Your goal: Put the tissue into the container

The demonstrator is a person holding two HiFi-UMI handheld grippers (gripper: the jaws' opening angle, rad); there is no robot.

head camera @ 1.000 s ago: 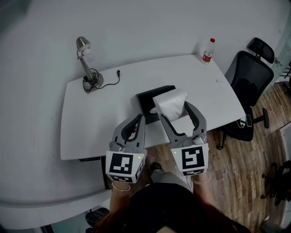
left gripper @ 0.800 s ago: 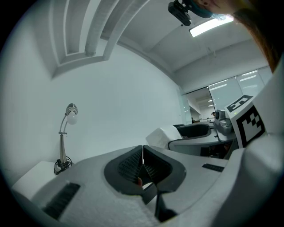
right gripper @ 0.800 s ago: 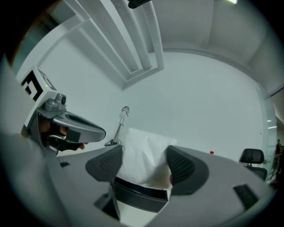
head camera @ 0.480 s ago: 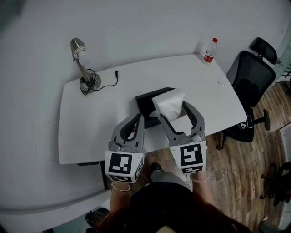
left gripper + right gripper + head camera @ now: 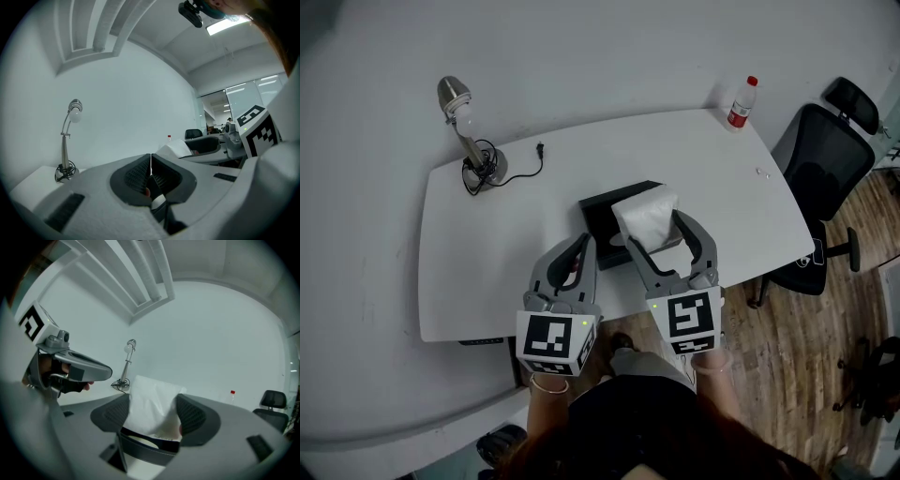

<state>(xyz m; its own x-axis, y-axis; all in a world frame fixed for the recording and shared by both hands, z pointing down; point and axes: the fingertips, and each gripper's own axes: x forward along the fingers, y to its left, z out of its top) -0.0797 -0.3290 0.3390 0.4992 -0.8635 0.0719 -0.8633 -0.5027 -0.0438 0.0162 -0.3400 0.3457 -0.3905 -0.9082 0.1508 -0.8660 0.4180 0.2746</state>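
My right gripper (image 5: 652, 236) is shut on a white pack of tissue (image 5: 648, 218), held in the air over the near edge of the white table (image 5: 487, 262). The right gripper view shows the tissue pack (image 5: 152, 409) pinched between both pads of that gripper (image 5: 153, 414). A black open container (image 5: 605, 211) lies on the table just behind and left of the pack. My left gripper (image 5: 582, 246) hangs to the left of the tissue, near the table's front edge. In its own view the left gripper (image 5: 150, 168) has its jaws closed together with nothing between them.
A silver desk lamp (image 5: 467, 131) with a black cord stands at the table's back left. A red-capped bottle (image 5: 741, 102) is at the back right corner. A black office chair (image 5: 825, 178) stands right of the table on wooden floor.
Both grippers and the tissue have barely shifted; the view has drifted slightly, so the lamp sits a little further left.
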